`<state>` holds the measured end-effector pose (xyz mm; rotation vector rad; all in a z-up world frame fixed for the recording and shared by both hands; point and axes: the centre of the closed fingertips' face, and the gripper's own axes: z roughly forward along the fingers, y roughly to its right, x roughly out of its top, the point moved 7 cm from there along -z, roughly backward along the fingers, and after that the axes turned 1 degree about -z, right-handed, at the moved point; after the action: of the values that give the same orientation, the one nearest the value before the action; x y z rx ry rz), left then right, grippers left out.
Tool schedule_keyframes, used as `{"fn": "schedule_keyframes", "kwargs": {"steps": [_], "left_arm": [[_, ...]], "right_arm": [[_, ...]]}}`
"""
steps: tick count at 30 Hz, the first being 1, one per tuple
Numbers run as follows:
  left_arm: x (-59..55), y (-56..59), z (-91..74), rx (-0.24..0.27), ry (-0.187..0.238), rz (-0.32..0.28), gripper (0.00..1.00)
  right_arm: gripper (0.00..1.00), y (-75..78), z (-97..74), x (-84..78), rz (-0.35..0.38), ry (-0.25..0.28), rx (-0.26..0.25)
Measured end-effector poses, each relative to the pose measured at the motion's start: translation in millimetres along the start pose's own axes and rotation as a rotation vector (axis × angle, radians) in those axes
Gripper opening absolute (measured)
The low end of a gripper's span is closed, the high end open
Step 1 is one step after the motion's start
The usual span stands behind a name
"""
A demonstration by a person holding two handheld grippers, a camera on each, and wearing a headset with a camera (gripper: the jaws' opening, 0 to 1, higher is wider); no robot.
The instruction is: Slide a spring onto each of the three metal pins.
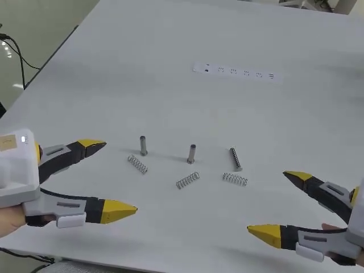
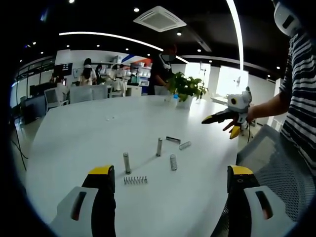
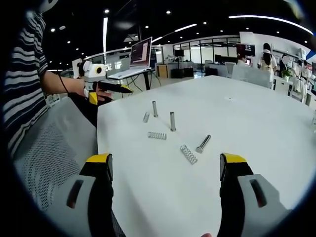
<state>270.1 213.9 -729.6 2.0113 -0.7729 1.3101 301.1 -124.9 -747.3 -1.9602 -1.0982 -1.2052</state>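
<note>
Three short metal pins sit mid-table: the left pin (image 1: 143, 145) and middle pin (image 1: 192, 153) stand upright, while the right pin (image 1: 235, 158) lies on its side. A loose spring lies just in front of each: left spring (image 1: 137, 164), middle spring (image 1: 187, 180), right spring (image 1: 235, 180). My left gripper (image 1: 111, 177) hovers open to the left of the pins, holding nothing. Open and empty too, my right gripper (image 1: 277, 203) is at the near right. The left gripper view looks along the open left gripper (image 2: 171, 173) at the pins (image 2: 127, 162); the right gripper view shows the fallen pin (image 3: 203, 143).
A white socket strip (image 1: 234, 71) is set into the white table (image 1: 170, 68) beyond the pins. A black cable (image 1: 17, 54) hangs off the left edge. A mesh chair (image 3: 54, 143) stands by the near edge, and a potted plant (image 2: 187, 89) at one far end.
</note>
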Motion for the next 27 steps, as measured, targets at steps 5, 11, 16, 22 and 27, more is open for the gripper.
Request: {"fn": "schedule_keyframes", "kwargs": {"steps": [5, 11, 16, 22, 27], "left_arm": [[-1.9, 0.3, -0.5, -0.001, -0.007, -0.002, 0.94], [-2.8, 0.2, -0.1, -0.002, -0.006, -0.011, 0.93], [-3.1, -0.4, 0.1, -0.002, -0.005, -0.015, 0.94], [-4.5, 0.0, -0.1, -0.004, -0.007, -0.019, 0.94], [-5.6, -0.1, -0.3, -0.004, -0.007, -0.023, 0.94]], "right_arm": [[0.91, 8.4, 7.5, 11.5, -0.012, 0.017, -0.003], [0.91, 12.3, 16.1, 25.2, -0.017, 0.031, -0.003], [0.87, 15.1, 22.0, 33.5, -0.013, 0.026, -0.002], [0.84, 24.2, 28.4, 44.8, -0.004, 0.029, -0.012], [0.81, 35.3, 37.2, 53.7, 0.014, 0.011, -0.040]]}}
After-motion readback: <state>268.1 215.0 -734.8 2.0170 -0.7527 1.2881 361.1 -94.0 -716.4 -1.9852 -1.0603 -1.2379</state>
